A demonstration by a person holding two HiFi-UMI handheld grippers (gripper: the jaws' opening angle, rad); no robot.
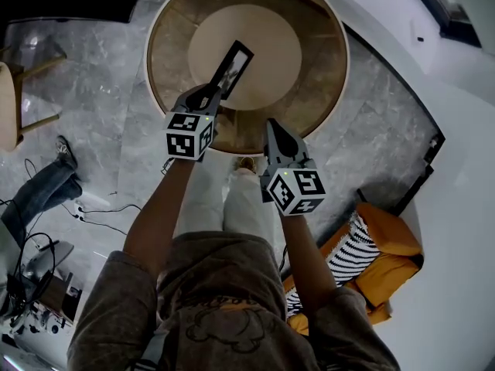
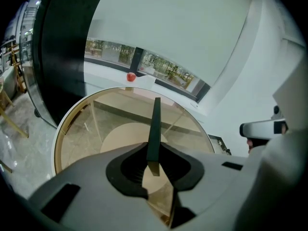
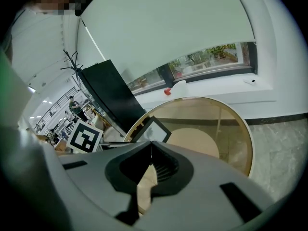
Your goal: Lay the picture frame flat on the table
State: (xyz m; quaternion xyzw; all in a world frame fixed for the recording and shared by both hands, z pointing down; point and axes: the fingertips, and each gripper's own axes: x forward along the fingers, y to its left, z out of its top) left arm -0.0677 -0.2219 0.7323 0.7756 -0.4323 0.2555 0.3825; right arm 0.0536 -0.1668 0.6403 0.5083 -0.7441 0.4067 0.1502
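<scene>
- The slim black rectangular picture frame (image 1: 231, 66) hangs over the round, glass-topped, wood-rimmed table (image 1: 155, 76), towards its near side. It is held tilted on edge, not flat. Whether any corner already touches the glass I cannot tell from these views.
- The left gripper (image 1: 212, 93) pinches the frame by its near end. Its jaws are part-way closed on the thin moulding, which shows edge-on between them in the left gripper view.
- The right gripper (image 1: 272, 124) hovers just beside it above the table's near rim. Its jaws are pressed together with nothing between them.
- The frame looks light and stiff: a narrow dark moulding round a pale, glossy picture. It should not sag, but it could swivel in a one-point pinch.
- The pane, if it is glass, is fragile, and the tabletop is hard and smooth. A drop could crack it, and the frame may skate once it is down.
- The middle of a short rail seems the best hold, as now. The free gripper could steady the far edge.
- Under the clear top sits a round beige base (image 1: 244, 49), and the floor (image 1: 93, 60) is grey marbled stone.
</scene>
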